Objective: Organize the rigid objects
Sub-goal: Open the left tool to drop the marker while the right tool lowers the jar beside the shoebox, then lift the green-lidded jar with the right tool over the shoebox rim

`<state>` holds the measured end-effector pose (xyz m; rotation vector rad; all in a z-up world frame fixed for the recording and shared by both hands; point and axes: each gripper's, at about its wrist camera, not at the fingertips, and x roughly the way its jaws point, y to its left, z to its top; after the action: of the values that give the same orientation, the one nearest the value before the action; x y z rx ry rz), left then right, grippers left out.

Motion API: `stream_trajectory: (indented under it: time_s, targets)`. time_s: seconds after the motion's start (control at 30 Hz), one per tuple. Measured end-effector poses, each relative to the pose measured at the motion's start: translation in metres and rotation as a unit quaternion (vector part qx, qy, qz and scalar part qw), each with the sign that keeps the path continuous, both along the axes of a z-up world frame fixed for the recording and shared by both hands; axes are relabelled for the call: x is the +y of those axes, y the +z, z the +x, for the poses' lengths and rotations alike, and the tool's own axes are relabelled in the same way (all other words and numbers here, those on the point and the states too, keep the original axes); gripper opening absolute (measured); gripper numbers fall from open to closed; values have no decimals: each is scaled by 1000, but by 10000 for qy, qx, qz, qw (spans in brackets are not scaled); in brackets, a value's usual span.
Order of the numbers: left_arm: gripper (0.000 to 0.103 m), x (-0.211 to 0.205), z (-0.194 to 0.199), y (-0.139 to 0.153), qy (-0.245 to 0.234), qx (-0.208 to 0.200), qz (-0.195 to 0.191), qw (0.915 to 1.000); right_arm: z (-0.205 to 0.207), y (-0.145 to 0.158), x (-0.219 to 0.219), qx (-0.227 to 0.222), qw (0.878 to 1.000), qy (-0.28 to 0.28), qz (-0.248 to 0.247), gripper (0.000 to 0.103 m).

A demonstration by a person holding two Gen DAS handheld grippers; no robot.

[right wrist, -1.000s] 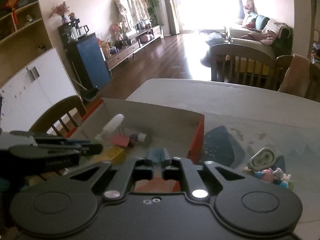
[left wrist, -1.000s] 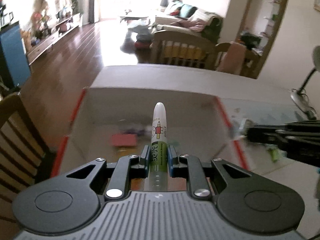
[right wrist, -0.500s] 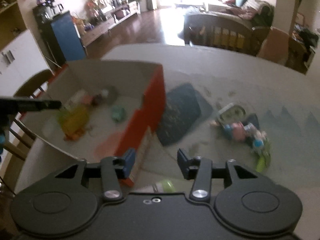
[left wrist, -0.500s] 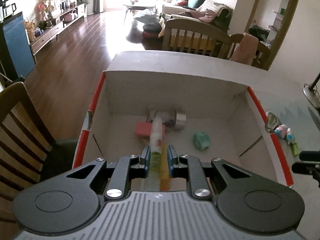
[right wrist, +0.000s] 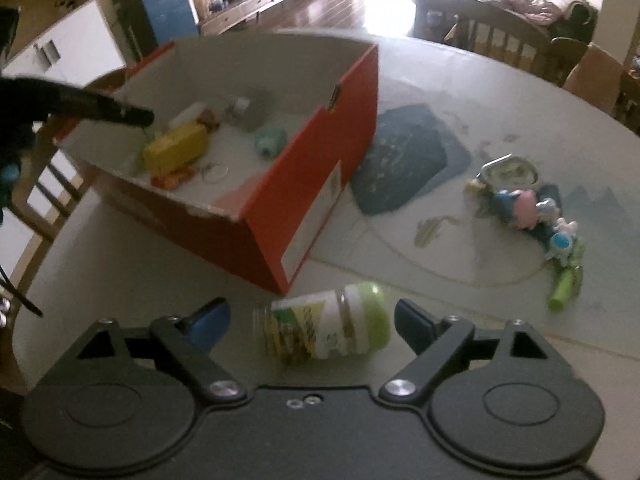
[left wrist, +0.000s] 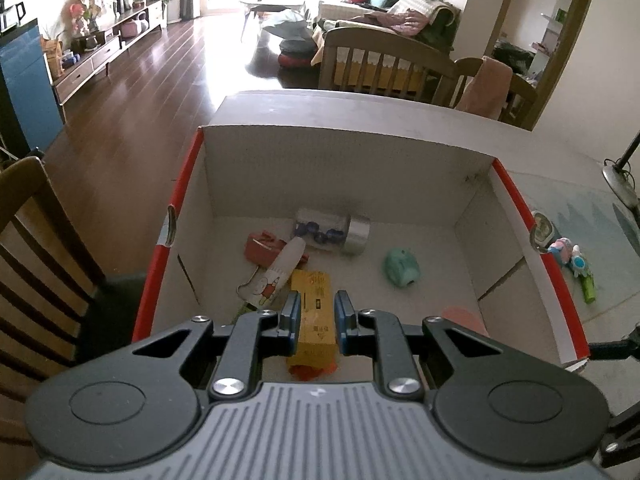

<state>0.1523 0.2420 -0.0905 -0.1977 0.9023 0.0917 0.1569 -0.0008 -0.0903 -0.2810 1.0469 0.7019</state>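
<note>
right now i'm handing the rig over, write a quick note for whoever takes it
Left hand-held gripper: open, holding nothing, above the box.
Right hand-held gripper: open, around the green-capped bottle lying on the table, not touching it.
Done: white marker, yellow carton, mint toy, jar and red item lie in the box.
Left: grasp the bottle and box it, then the small toys and oval tin right of the box.

— What fills the frame's center?
— A red-rimmed box point(left wrist: 532, 224) holding a yellow carton point(left wrist: 314, 312), white tube point(left wrist: 280, 270) and green toy point(left wrist: 401, 268).
— And the left gripper point(left wrist: 316, 310)?
— Bottom center, fingers parted, holding nothing.
</note>
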Motion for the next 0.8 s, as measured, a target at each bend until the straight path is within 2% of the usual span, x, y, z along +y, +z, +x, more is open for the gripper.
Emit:
stream_trajectory:
  time_s: [0.13, 0.2, 0.27, 0.3, 0.4, 0.47, 0.53, 0.6, 0.73, 0.77, 0.8]
  targets:
    - [17, 1, -5, 0, 20, 23, 0, 10000, -7, -9, 8, -36, 9995, 253, -181, 92]
    - [17, 1, -5, 0, 32, 40, -9, 10000, -9, -14, 13, -102, 9988, 361, -328, 89]
    - [17, 1, -6, 1, 44, 52, -17, 10000, -11, -19, 15, -124, 9980, 393, -472, 72]
    - [17, 1, -6, 1, 45, 54, -23, 10000, -11, -21, 16, -137, 9976, 402, -541, 69]
    - [17, 0, -7, 0, 48, 65, -36, 10000, -10, -23, 12, -127, 9977, 369, -547, 50]
    - [17, 0, -8, -1, 43, 69, -36, 10000, -9, -22, 9, -89, 9982, 328, -486, 26]
    - [17, -1, -8, 0, 39, 74, -28, 10000, -8, -21, 8, -130, 9983, 304, -488, 17]
    - [17, -2, -9, 0, 32, 78, -33, 10000, -10, -20, 8, -192, 9976, 420, -512, 23]
    - [17, -3, -8, 1, 25, 73, -20, 10000, -10, -14, 8, -402, 9962, 557, -541, 65]
    - [17, -4, -8, 1, 26, 69, -27, 10000, -9, -11, 7, -516, 9957, 596, -494, 71]
    - [17, -4, -8, 2, 20, 69, -31, 10000, -7, -7, 7, -603, 9948, 675, -464, 71]
